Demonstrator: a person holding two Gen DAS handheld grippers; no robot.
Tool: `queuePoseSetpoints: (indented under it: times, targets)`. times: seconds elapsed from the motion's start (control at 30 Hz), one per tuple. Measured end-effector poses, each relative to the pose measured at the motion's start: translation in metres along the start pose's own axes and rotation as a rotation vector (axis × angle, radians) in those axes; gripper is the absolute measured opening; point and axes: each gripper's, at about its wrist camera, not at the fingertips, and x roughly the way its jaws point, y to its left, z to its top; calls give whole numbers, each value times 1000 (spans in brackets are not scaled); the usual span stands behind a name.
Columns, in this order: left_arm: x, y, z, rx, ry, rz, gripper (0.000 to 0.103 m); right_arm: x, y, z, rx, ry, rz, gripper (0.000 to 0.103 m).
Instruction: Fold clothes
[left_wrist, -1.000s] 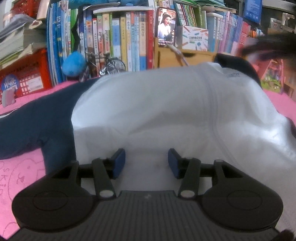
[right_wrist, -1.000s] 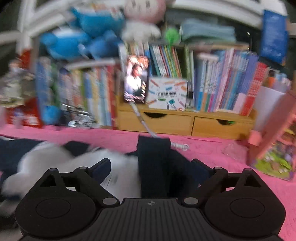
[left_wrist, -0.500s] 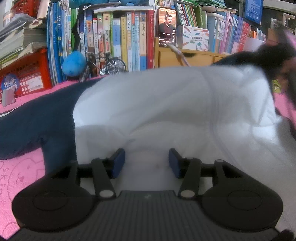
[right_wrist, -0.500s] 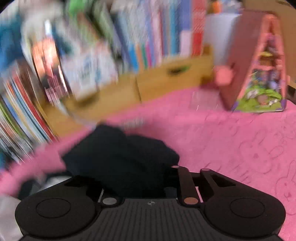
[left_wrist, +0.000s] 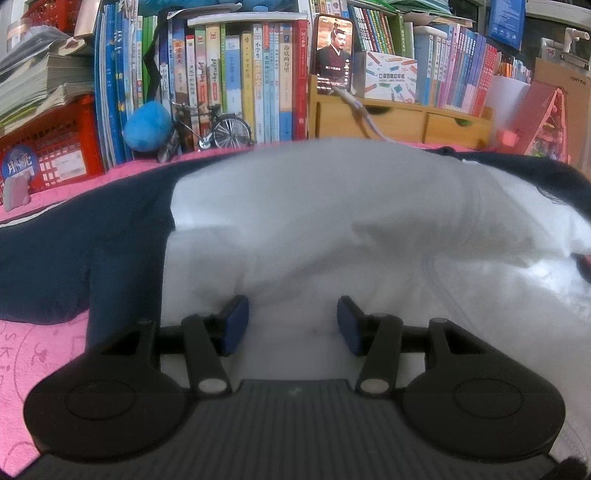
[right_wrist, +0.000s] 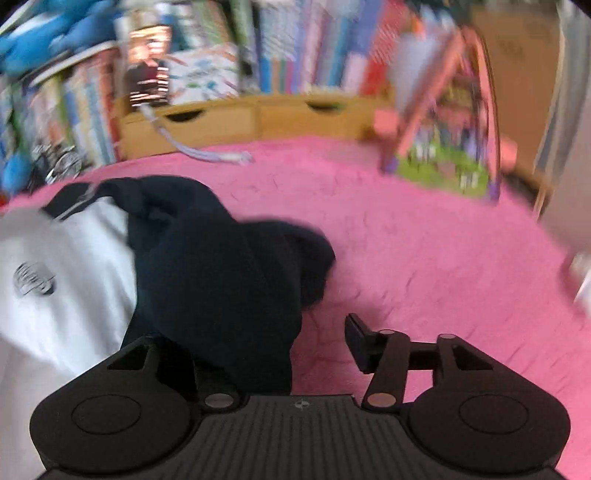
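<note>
A white shirt with navy sleeves lies spread on the pink mat. In the left wrist view my left gripper rests low over the white body near its front hem. Its blue pads stand apart with flat cloth under the gap. The left navy sleeve stretches out to the left. In the blurred right wrist view my right gripper is opening. The bunched right navy sleeve drapes over and hides its left finger. The right finger stands free above the mat. A small grey logo shows on the white chest.
Along the back edge stand rows of books, a propped phone with its cable, wooden drawers, a model bicycle, a blue plush ball and a red crate. A pink toy house stands at the right.
The right gripper swung right and down with the navy sleeve, shut on it half a second ago, and its jaws have since parted. The left gripper has kept still.
</note>
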Motion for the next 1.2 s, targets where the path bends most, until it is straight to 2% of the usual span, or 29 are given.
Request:
queuePoseSetpoints:
  times: [0.07, 0.17, 0.2, 0.23, 0.33, 0.4, 0.43, 0.47, 0.5, 0.57, 0.6, 0.63, 0.7, 0.77, 0.87, 0.9, 0.93, 1.03, 1.1, 1.2]
  targets:
    - [0, 0, 0, 1, 0, 1, 52, -24, 10, 8, -99, -55, -10, 62]
    - [0, 0, 1, 1, 1, 1, 53, -59, 28, 28, -225, -171, 16, 77]
    - [0, 0, 1, 1, 1, 1, 53, -63, 33, 37, -240, -207, 62, 88]
    - [0, 0, 1, 1, 1, 1, 53, -67, 37, 47, -254, -244, 109, 93]
    - [-1, 0, 1, 2, 1, 0, 53, -82, 42, 73, -224, -315, 253, 94]
    - [-1, -1, 2, 2, 2, 1, 53, -72, 45, 93, -232, -334, 310, 101]
    - [-1, -1, 1, 2, 2, 1, 53, -57, 53, 104, -262, -323, 277, 101]
    - [-1, -1, 1, 2, 2, 1, 53, -37, 64, 114, -297, -290, 198, 100]
    - [-1, -1, 1, 3, 2, 1, 53, -7, 77, 123, -344, -227, 98, 97]
    - [-1, -1, 2, 3, 2, 1, 53, 45, 94, 131, -409, -93, 15, 82]
    - [-1, 0, 2, 3, 2, 1, 53, 71, 101, 132, -436, -1, 6, 70]
    - [-1, 0, 2, 3, 2, 0, 53, 86, 103, 130, -442, 48, 9, 67]
    - [-1, 0, 2, 2, 3, 0, 54, 114, 108, 128, -450, 143, 16, 67]
    - [-1, -1, 2, 2, 5, 1, 55, 126, 108, 126, -425, 186, 52, 66]
    - [0, -2, 3, 4, 5, 5, 55, 129, 99, 126, -335, 204, 126, 43]
    - [-1, -1, 4, 4, 5, 5, 55, 125, 98, 123, -314, 205, 136, 24]
    - [-1, -1, 4, 3, 5, 5, 56, 120, 96, 122, -312, 184, 126, 15]
    - [-1, -1, 4, 3, 5, 5, 56, 97, 88, 129, -282, 76, 107, 8]
    - [-1, -2, 4, 3, 6, 5, 56, 69, 67, 142, -202, -42, 106, 8]
    - [-1, -1, 4, 1, 6, 3, 56, 14, 19, 158, -59, -299, 11, 7]
